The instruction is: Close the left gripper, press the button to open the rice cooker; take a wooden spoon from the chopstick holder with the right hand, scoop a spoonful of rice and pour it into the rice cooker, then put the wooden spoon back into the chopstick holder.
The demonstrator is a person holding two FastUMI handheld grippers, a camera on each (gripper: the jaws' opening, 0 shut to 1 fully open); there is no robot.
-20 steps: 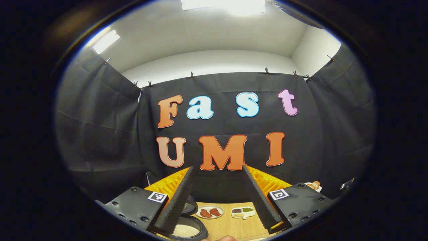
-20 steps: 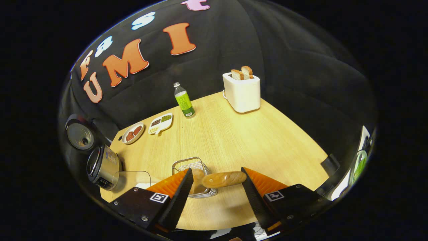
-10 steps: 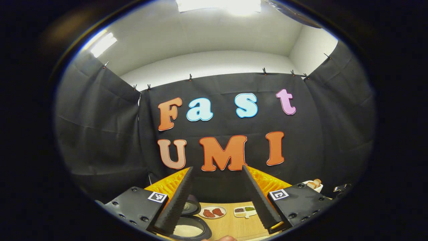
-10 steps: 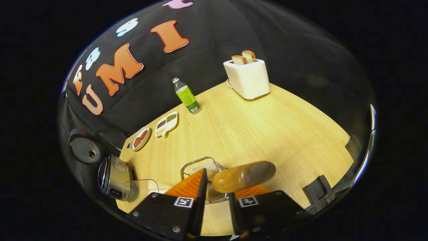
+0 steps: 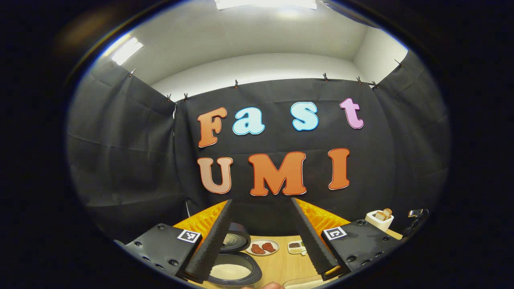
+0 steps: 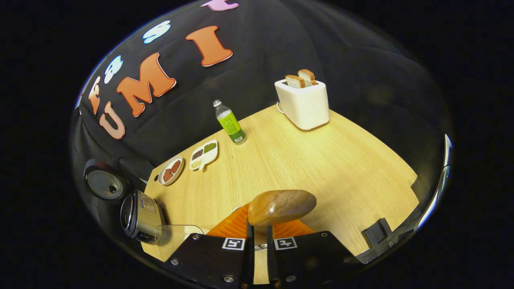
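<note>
A pale wooden desk spreads across the right gripper view, backed by black cloth. At its far right stands a white toaster with two slices of bread upright in its slots. At the left edge sits the rice cooker, its round lid swung open behind it. In the left gripper view the open pot shows white rice inside. A clear container stands just right of the cooker at the near edge. A green bottle stands upright at the far side, between the toaster and a small divided dish. A round plate holding reddish pieces lies just left of that dish.

The right gripper is low over the near desk. Its jaws are nearly closed on the wooden spoon, whose bowl rises above the fingertips. The chopstick holder is mostly hidden behind the jaws.

The left gripper is raised and faces the back wall, jaws spread wide and empty, above the open cooker.
</note>
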